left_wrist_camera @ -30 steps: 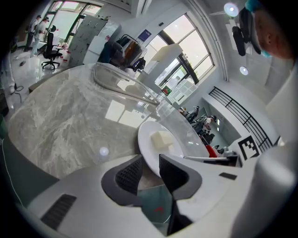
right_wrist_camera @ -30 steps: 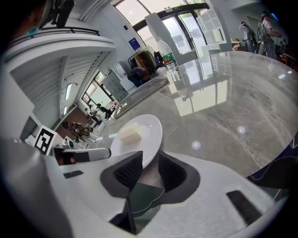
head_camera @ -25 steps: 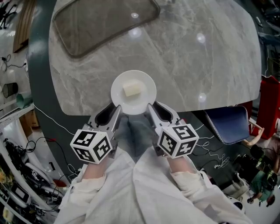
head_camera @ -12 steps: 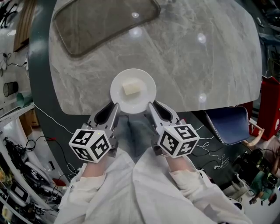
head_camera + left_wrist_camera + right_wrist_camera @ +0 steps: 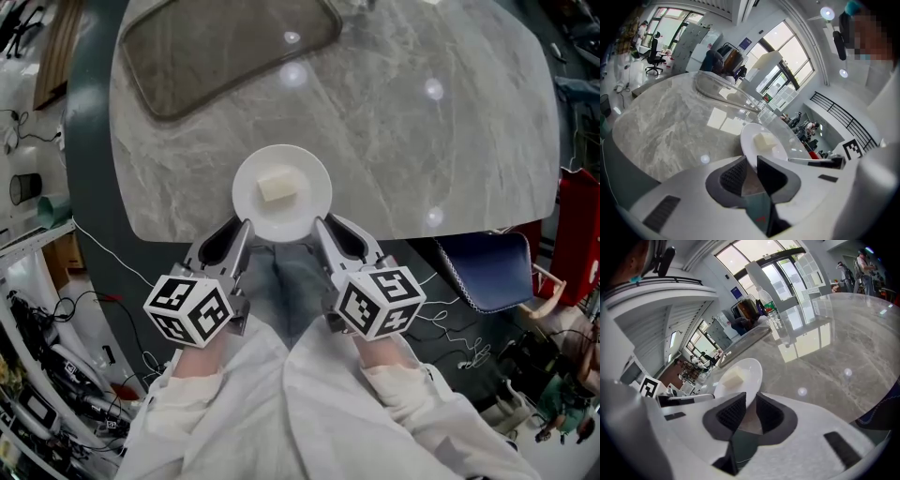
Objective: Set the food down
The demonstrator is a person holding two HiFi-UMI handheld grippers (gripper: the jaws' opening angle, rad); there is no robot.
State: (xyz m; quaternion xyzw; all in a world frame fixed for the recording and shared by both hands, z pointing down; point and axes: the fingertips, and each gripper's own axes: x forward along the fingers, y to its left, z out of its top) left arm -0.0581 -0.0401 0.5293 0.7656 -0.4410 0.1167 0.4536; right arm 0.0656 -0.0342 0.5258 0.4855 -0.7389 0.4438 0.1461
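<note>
Steadily, the pale block of food (image 5: 277,185) rides further over the grey marble table (image 5: 422,141).
It lies at the centre of the round white plate (image 5: 302,211), which has crept slightly deeper past the table's near edge since a second ago. The left gripper (image 5: 242,232) and right gripper (image 5: 321,231) each clamp the plate's near rim, so the set-down looks close but unfinished.

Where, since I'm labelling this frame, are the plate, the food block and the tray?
plate (image 5: 315,183), head view, bare right side
food block (image 5: 277,186), head view, top face
tray (image 5: 225,52), head view, bare middle
</note>
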